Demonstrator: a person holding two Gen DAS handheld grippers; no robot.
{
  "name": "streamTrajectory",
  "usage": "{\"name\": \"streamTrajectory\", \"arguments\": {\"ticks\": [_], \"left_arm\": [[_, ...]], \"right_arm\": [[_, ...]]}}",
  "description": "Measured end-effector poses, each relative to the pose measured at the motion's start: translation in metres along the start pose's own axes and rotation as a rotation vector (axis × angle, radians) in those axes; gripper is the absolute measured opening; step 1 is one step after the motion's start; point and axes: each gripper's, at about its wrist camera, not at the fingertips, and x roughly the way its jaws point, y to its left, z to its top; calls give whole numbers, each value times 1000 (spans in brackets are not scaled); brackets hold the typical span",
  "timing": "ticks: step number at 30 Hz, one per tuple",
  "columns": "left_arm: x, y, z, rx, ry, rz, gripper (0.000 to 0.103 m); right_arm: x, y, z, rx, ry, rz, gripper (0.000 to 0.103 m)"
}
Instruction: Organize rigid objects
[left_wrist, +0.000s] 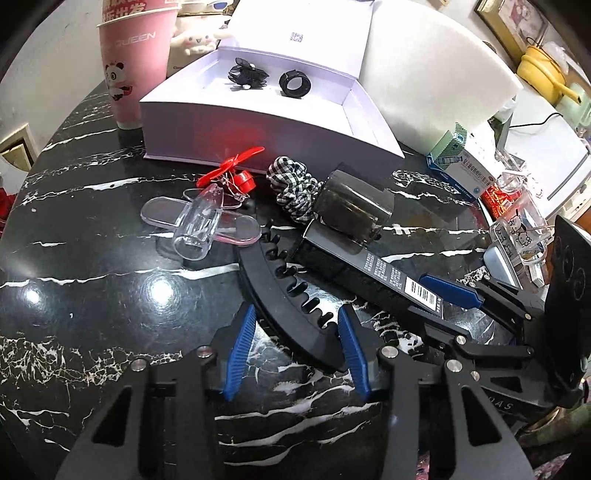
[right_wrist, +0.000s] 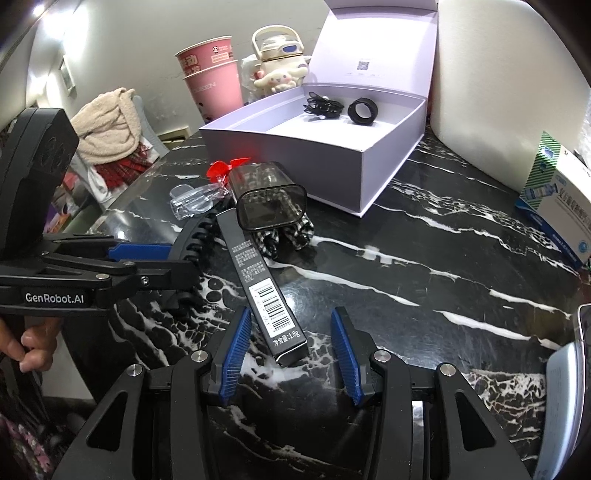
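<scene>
The left gripper (left_wrist: 297, 354) is gaping wide, empty, with the black comb clip (left_wrist: 291, 299) lying between its fingers. The right gripper (right_wrist: 291, 354) is likewise spread, the barcoded box (right_wrist: 264, 291) ending between its fingers.

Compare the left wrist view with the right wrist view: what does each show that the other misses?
Left wrist only: the yellow pot and the Hello Kitty clear case. Right wrist only: the cream blanket and the person's hand. Both show the open white box, black hair claw, long black barcode box, and both open grippers: left gripper, right gripper.
</scene>
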Motion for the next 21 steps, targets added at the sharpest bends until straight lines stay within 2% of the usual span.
{"name": "streamTrajectory", "arguments": {"ticks": [8,15,20,21], "left_arm": [[11,-9,13,30,18,85,48],[21,-18,21,63,3,214,49],[23,-18,20,85,-19,216,49],[23,-18,20,92,-21,219,46]], "right_arm": [[0,-2,2,13,3,3,45],[3,-1,4,-3,-1,-4,46],[6,2,8,-18,1,24,46],[7,2,10,-17,1,34,46]]}}
